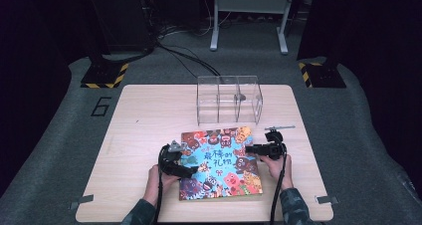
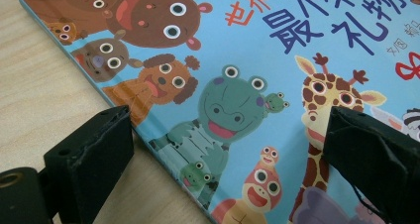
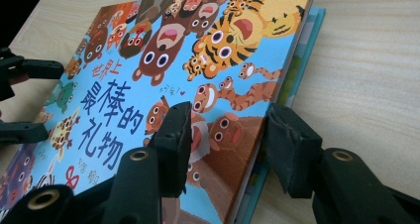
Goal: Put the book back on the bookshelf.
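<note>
Book [image 1: 219,163]: blue cover, multicoloured cartoon animals; table [image 1: 144,120] pale wood.

Left tool [image 1: 191,171] wide-jawed and low, right tool [image 1: 247,149] narrower-jawed, both pointing inward toward each other.

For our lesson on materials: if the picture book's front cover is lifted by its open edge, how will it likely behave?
The picture book lies flat; its cover looks glossy, so probably slippery. The right gripper straddles the raised cover edge, which stays straight: likely stiff board, hinging rather than flopping.
</note>
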`<state>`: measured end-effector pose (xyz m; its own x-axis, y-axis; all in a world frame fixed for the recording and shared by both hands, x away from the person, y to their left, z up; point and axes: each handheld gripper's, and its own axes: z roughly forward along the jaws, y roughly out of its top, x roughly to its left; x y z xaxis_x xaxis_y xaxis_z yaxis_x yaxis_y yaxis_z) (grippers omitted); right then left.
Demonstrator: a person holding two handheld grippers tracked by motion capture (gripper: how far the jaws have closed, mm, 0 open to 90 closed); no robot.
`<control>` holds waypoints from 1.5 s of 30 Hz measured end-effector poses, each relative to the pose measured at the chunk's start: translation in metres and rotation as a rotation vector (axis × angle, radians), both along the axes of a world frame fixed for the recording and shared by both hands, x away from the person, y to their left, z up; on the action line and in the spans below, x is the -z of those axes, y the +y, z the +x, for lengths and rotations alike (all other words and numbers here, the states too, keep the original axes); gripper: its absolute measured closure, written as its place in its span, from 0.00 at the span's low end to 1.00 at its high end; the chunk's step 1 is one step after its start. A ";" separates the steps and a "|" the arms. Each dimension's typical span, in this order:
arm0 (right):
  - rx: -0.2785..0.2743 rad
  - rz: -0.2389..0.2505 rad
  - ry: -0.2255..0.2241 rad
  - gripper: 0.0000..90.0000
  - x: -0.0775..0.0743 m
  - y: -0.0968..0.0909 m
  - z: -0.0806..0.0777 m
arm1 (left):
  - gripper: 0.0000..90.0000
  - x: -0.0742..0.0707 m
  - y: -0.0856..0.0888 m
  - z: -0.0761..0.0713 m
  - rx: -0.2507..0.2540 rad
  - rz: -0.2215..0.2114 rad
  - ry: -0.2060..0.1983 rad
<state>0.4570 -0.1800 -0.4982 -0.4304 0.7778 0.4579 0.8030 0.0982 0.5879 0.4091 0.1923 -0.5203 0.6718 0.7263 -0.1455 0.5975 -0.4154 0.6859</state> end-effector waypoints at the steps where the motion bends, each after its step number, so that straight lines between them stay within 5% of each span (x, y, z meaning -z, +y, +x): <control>1: 0.000 0.000 0.000 0.60 0.000 0.000 0.000 | 0.06 0.000 0.000 0.000 0.000 0.000 0.000; 6: -0.026 -0.042 0.021 0.59 0.000 0.005 0.011 | 0.06 0.000 0.000 0.000 0.002 0.006 -0.011; 11: -0.046 0.037 0.016 0.58 0.002 0.005 0.026 | 0.06 0.000 0.001 0.001 0.009 -0.007 -0.003; 16: -0.035 0.045 0.035 0.60 0.007 0.005 0.035 | 0.07 0.001 0.000 0.000 0.006 0.004 -0.019; 25: -0.013 0.073 0.060 0.64 0.011 -0.003 0.023 | 0.05 0.001 -0.003 -0.001 0.012 0.001 -0.015; 34: -0.003 0.090 0.060 0.65 0.013 -0.013 -0.012 | 0.01 0.002 -0.010 0.000 0.041 0.012 -0.010; 45: -0.042 0.027 0.101 0.58 0.006 -0.009 -0.002 | 0.01 0.002 -0.009 0.001 0.056 0.006 -0.015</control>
<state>0.4551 -0.1895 -0.5047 -0.4127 0.7471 0.5211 0.8539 0.1182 0.5068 0.4099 0.1831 -0.5226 0.7137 0.6882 -0.1303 0.5625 -0.4524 0.6920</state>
